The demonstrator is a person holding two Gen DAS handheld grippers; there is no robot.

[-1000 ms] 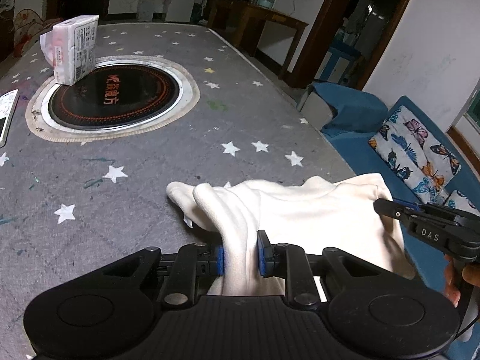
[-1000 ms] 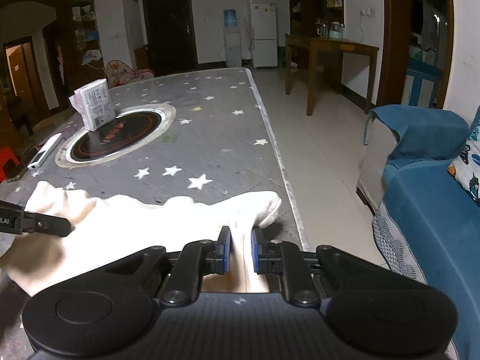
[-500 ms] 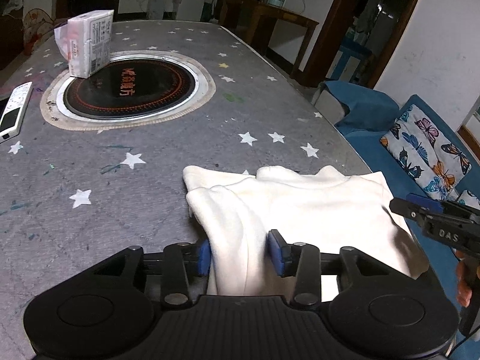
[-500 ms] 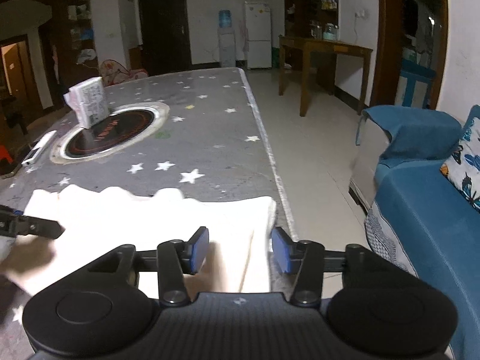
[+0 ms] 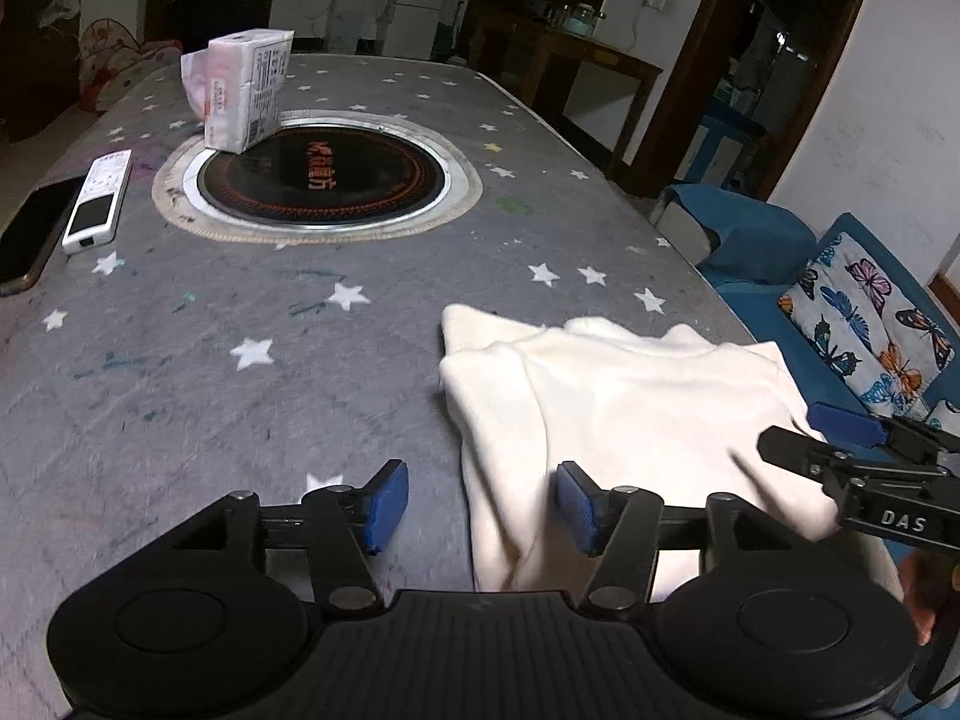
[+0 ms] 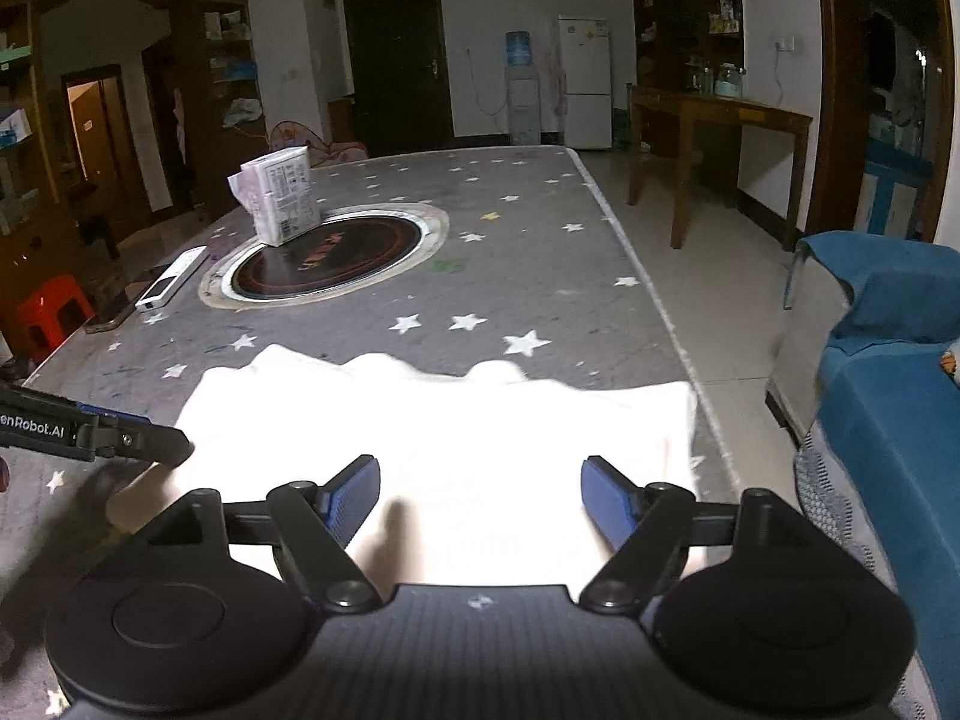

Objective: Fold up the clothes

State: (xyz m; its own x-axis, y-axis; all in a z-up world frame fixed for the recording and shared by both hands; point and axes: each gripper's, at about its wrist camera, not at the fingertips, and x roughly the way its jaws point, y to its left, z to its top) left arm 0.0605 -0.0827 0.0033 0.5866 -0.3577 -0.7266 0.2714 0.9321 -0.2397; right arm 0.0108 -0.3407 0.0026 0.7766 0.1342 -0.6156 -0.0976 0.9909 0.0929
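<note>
Cream-white garment (image 5: pixel 636 420), folded over on itself, lies flat on the grey star-patterned table near its right edge.

**A lived-in family home, dining and sitting room in one**

A long table (image 6: pixel 540 252) under a grey star-print cloth has a round hotpot burner (image 6: pixel 330 255) set into its middle, with a pack of tissues (image 6: pixel 281 195), a white remote (image 6: pixel 171 279) and a dark phone (image 5: pixel 30 240) near it. At the far wall stand a white fridge (image 6: pixel 585 84) and a water dispenser (image 6: pixel 521 87) beside a dark door (image 6: pixel 396 60). On the right are a wooden side table (image 6: pixel 720 120) with jars and a blue sofa (image 6: pixel 888 396) with a butterfly cushion (image 5: pixel 864 312). Shelves (image 6: pixel 231 60) and a red stool (image 6: pixel 51 312) fill the left side.
</note>
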